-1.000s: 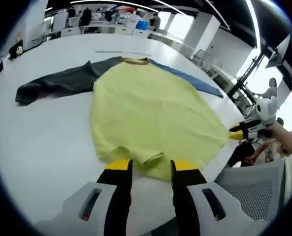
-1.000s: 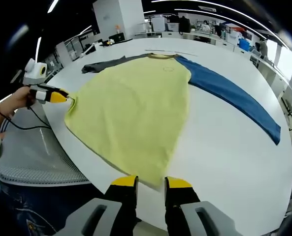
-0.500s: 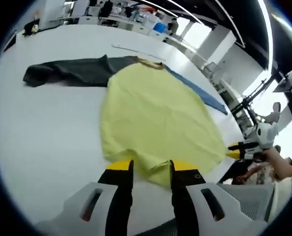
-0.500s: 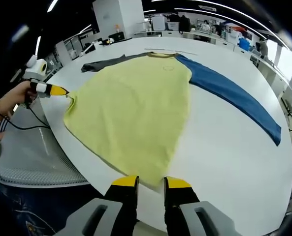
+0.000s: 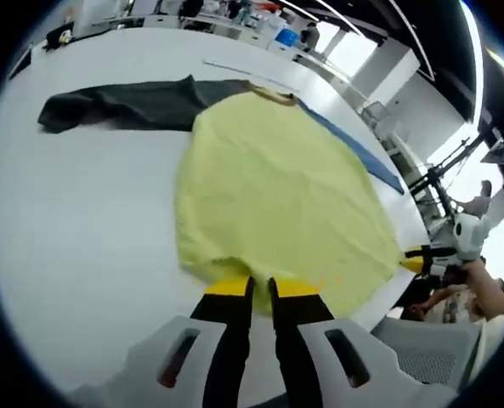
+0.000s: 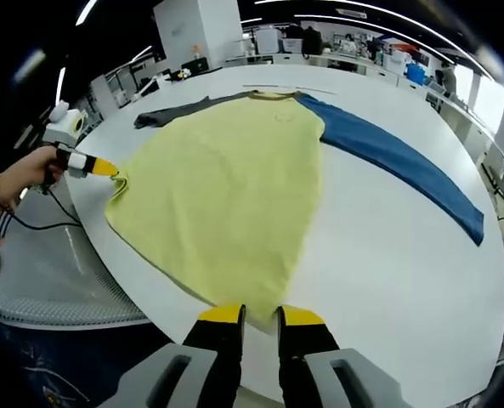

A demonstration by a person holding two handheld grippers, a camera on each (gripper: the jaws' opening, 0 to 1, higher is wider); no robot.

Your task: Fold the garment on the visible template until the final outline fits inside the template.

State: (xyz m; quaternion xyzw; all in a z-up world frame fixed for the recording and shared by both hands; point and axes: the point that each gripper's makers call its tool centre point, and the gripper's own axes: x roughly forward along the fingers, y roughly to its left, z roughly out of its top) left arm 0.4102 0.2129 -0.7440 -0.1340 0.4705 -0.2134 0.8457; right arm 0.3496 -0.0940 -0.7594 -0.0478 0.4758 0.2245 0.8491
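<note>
**Both grippers pinch the hem of a shirt spread on a white tabletop**

The white tabletop [image 6: 387, 255] carries everything, its curved edge running just below the shirt's hem in both views. The shirt [image 6: 226, 187] lies flat on it, collar away from the person: a wide yellow body, a blue sleeve [image 6: 396, 157] stretched out to one side and a dark grey sleeve [image 5: 116, 102] to the other. No outline of a template can be made out around the shirt.

In the left gripper view, the left gripper [image 5: 252, 289] has its yellow-tipped fingers nearly together, gripping a small gathered fold of the shirt's hem at one lower corner. In the right gripper view, the right gripper [image 6: 260, 316] sits at the opposite lower corner of the hem, fingers close together with the yellow cloth edge between the tips; whether the cloth is truly clamped is hard to tell. A hand [image 6: 18, 183] holds the left gripper beside the tabletop's edge.
</note>
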